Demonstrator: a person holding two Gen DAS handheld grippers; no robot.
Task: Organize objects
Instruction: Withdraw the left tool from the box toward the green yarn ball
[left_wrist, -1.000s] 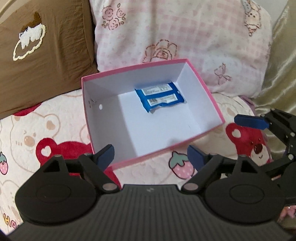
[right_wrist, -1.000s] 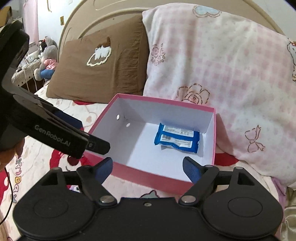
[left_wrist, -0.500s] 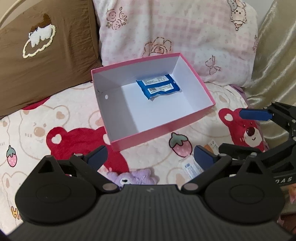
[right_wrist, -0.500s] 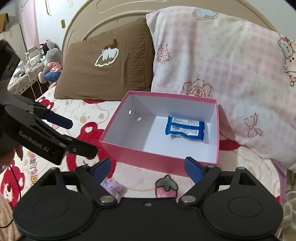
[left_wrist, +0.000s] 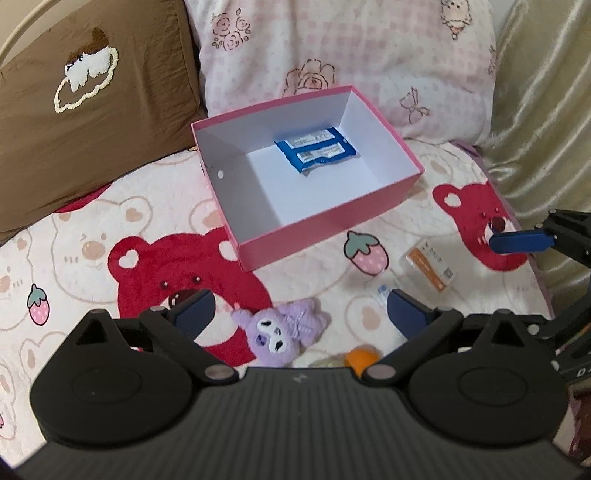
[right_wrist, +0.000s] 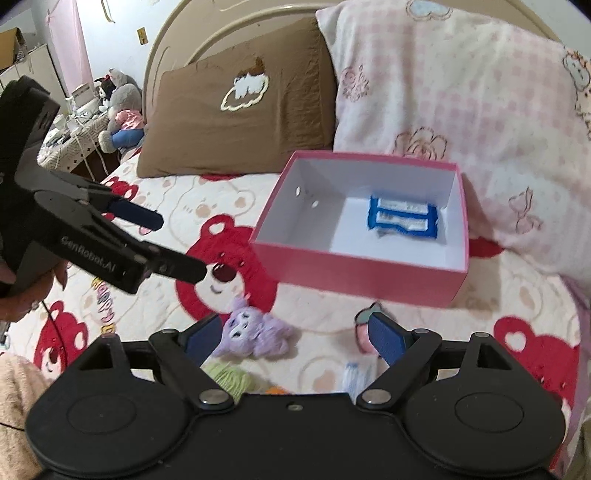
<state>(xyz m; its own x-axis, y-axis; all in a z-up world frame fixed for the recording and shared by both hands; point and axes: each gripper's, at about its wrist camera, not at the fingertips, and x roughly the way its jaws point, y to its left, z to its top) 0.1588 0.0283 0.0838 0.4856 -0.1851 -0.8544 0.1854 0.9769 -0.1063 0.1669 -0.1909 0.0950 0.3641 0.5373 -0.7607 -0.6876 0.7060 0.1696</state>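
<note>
Both tongs gape empty; only the left view shows the orange sachet (left_wrist: 430, 265).

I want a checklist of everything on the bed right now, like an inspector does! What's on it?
Surface: bear-print bedspread, soft and uneven.
Job's things: pink box, open, holding blue snack packets; purple plush toy, orange packet and an orange ball lie outside the box.
Clutter: a small white packet and something green, half hidden by the right gripper.
Grippers: left gripper open, its jaws have just been opening, nothing between them; right gripper open, empty.
Cables: a thin black one by the person's left hand.
Surroundings: brown pillow, pink pillow, headboard, stuffed toys beyond the bed.
</note>
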